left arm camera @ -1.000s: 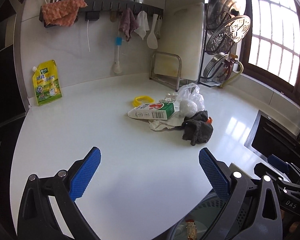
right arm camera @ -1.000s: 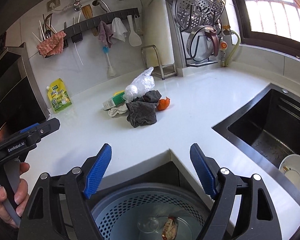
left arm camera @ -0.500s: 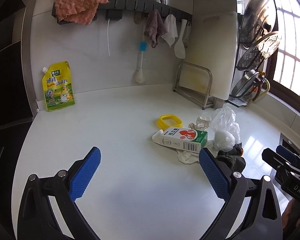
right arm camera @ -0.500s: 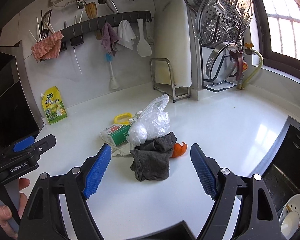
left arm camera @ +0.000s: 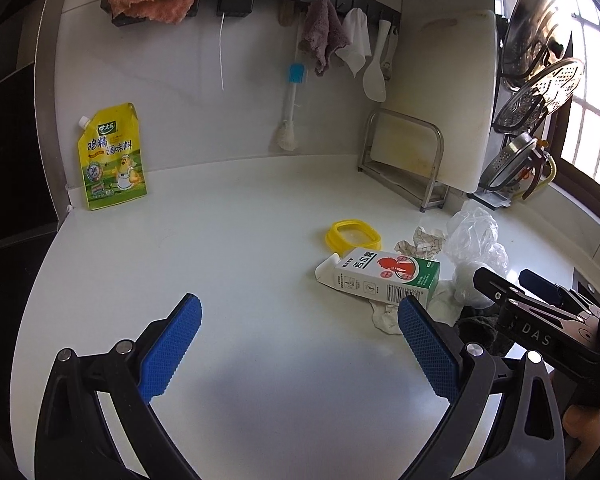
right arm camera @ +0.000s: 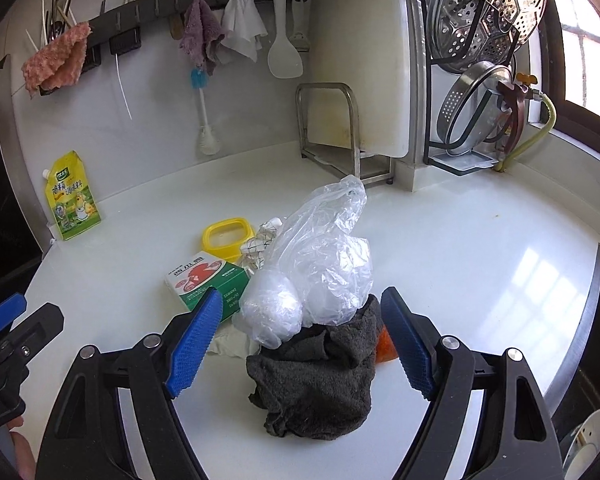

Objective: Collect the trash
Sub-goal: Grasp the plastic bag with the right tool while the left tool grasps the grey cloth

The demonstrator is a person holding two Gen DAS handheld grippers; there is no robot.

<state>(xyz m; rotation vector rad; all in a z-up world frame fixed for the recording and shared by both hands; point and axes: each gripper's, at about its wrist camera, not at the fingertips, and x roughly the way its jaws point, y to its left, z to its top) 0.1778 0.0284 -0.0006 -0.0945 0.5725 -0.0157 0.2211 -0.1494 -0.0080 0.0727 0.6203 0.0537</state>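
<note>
Left wrist view: the left claw hangs over bare white worktop, its blue pads wide apart with nothing between them. The trash pile lies ahead to the right: a green-and-white carton on its side, a yellow lid just behind it, crumpled paper and a clear plastic bag beside them.

Right wrist view: the right claw is spread open, its pads flanking the dark grey cloth without pressing on it. The plastic bag rests on the cloth; an orange scrap shows just beside the right pad.
</note>
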